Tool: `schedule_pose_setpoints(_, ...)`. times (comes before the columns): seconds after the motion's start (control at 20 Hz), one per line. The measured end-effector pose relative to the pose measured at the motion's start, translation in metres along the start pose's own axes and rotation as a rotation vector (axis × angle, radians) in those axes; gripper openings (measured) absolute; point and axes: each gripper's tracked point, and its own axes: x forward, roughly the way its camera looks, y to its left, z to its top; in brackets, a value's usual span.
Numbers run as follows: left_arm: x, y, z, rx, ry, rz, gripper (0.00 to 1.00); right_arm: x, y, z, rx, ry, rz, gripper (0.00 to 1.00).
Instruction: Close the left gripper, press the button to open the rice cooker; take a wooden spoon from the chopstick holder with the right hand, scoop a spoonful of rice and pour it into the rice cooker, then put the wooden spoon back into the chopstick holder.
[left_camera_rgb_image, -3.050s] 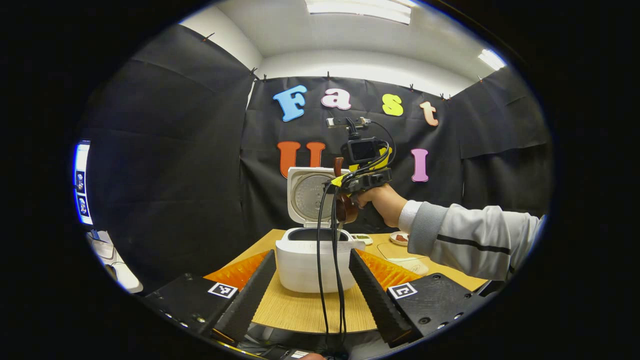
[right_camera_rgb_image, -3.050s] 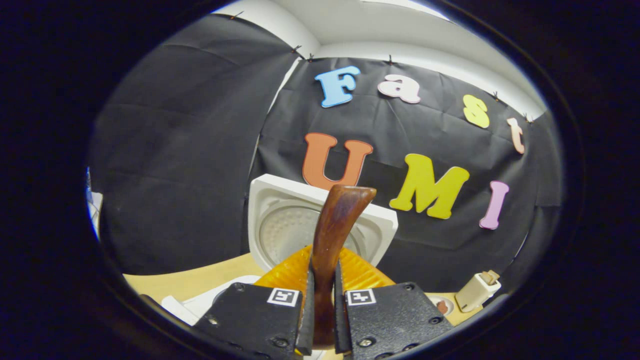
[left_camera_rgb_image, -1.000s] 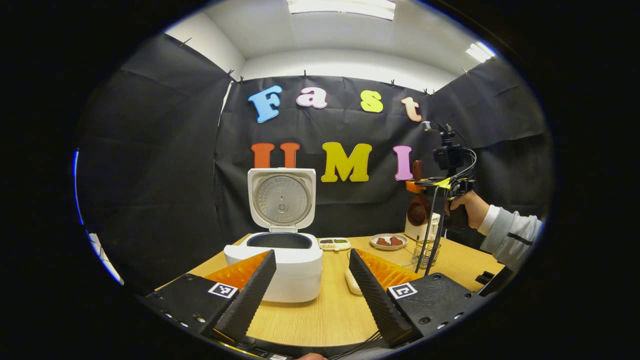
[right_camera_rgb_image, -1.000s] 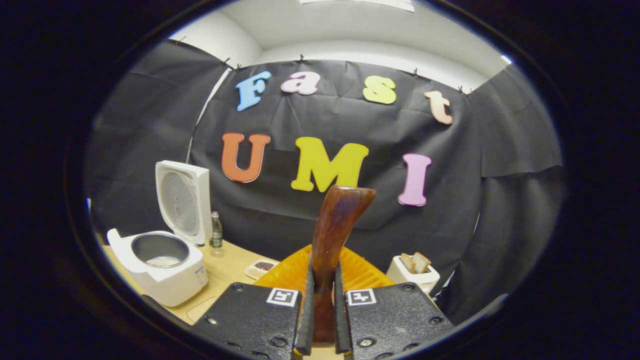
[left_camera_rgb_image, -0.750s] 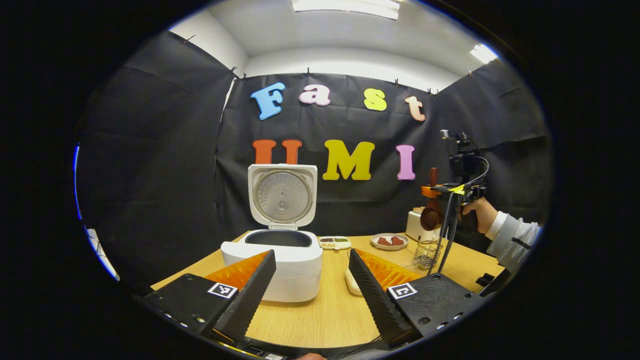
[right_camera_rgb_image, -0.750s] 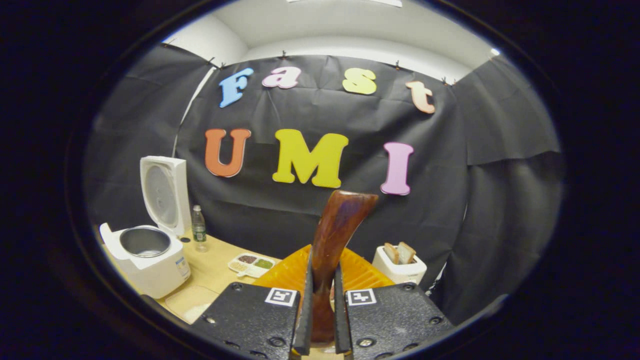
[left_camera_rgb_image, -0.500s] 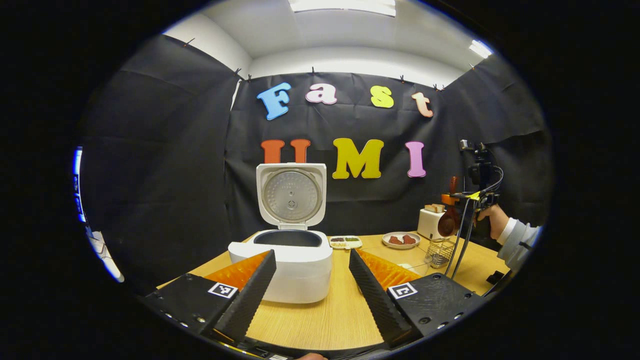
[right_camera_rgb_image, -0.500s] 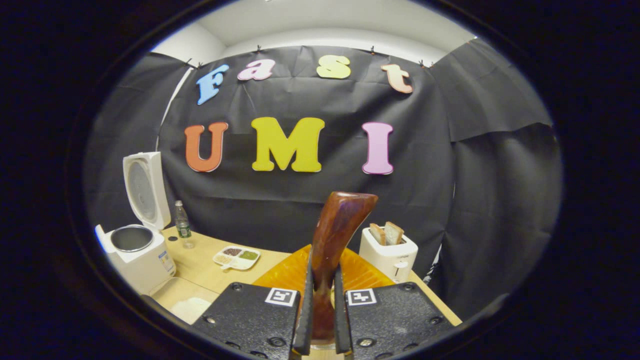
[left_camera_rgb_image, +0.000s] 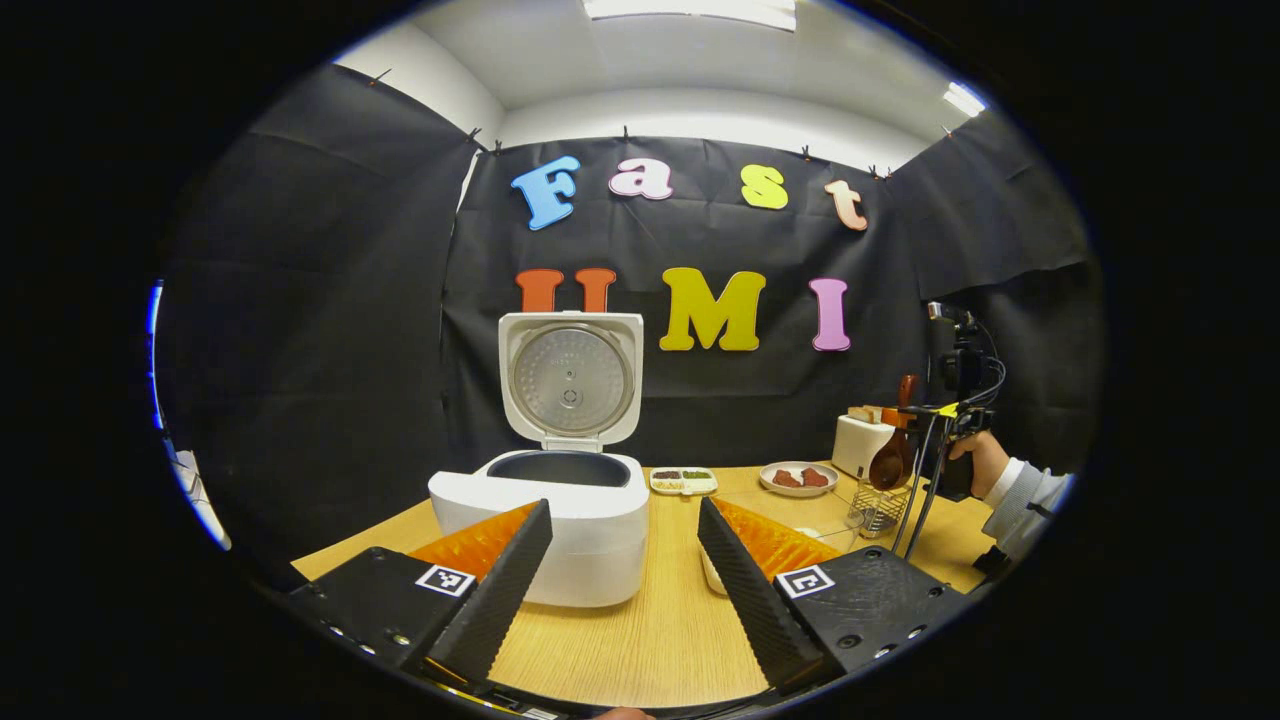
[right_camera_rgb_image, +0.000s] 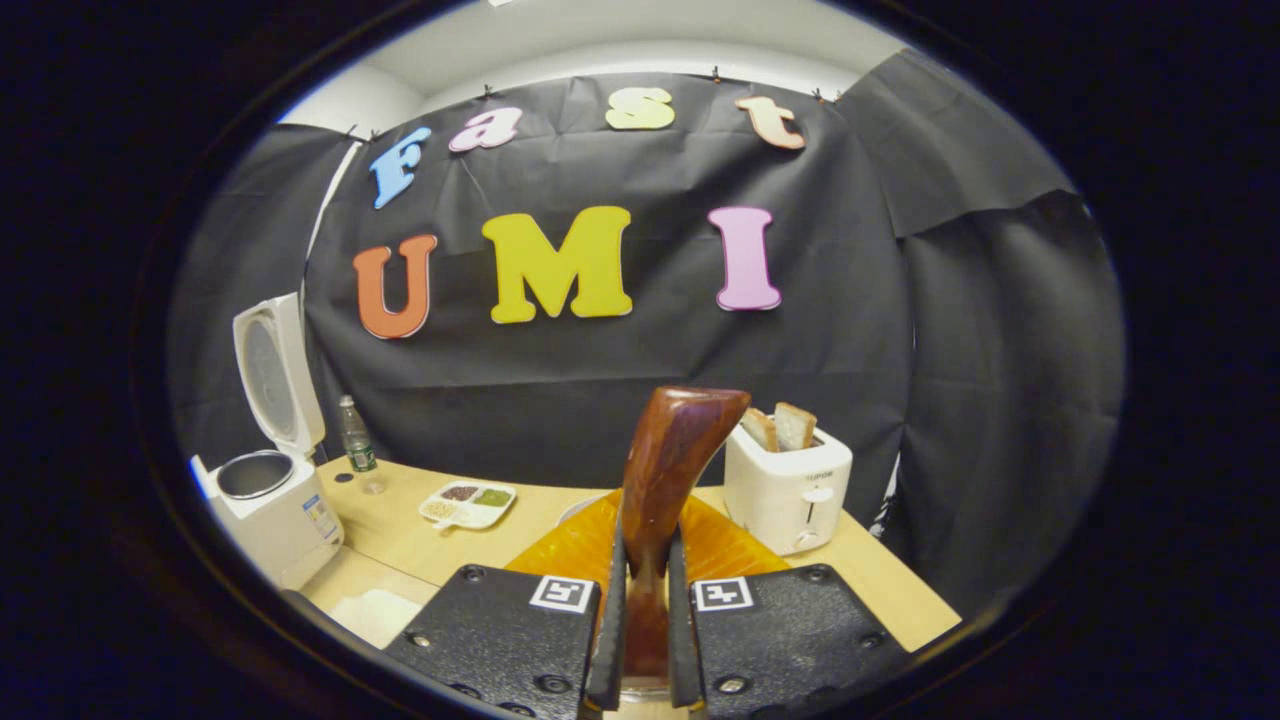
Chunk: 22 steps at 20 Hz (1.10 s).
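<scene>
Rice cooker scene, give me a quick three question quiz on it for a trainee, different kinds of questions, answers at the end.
1. True or false: the rice cooker has its lid closed.
2. What does the right gripper grip? A) wooden spoon B) bottle C) plate
3. Fill in: in the left gripper view, the spoon's bowl hangs just above the wire ____ on the table.

Key
1. False: the lid stands upright, open.
2. A: both fingers press on the wooden spoon.
3. Chopstick holder. The left gripper is open and holds nothing.
</scene>
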Motion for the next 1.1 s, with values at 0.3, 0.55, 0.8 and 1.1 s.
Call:
schedule_pose_setpoints(0.3,0.012,-0.014,-0.019,-0.025,0.044,-0.016,0.94,0.006,-0.011,-0.006,0.039,0.005,0.001,0.60)
schedule_pose_setpoints(0.55,0.017,-0.007,-0.023,-0.017,0.056,0.007,0.94,-0.019,-0.030,0.034,-0.053,-0.118,-0.088,0.95)
schedule_pose_setpoints(0.8,0.017,-0.003,-0.020,-0.034,0.057,0.020,0.94,-0.072,-0.026,0.054,0.030,-0.161,-0.099,1.00)
schedule_pose_setpoints(1.1,0.015,0.012,-0.003,-0.048,0.026,0.032,0.94,-0.140,-0.005,0.059,0.024,-0.185,-0.083,1.00)
